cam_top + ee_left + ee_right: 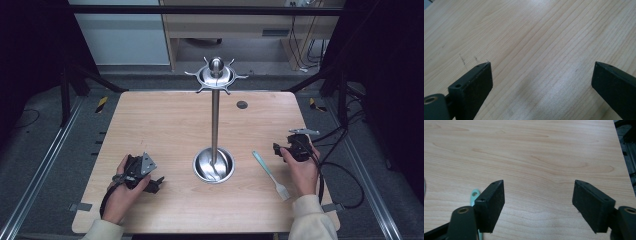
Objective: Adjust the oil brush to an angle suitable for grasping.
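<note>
Jaws wide apart; nothing between

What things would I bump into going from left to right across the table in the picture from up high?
Left gripper → metal stand with its round dish base → fork with the green handle → right gripper.

Cream sleeves [311, 216]; blk grippers, grey plate [148, 163].
</note>
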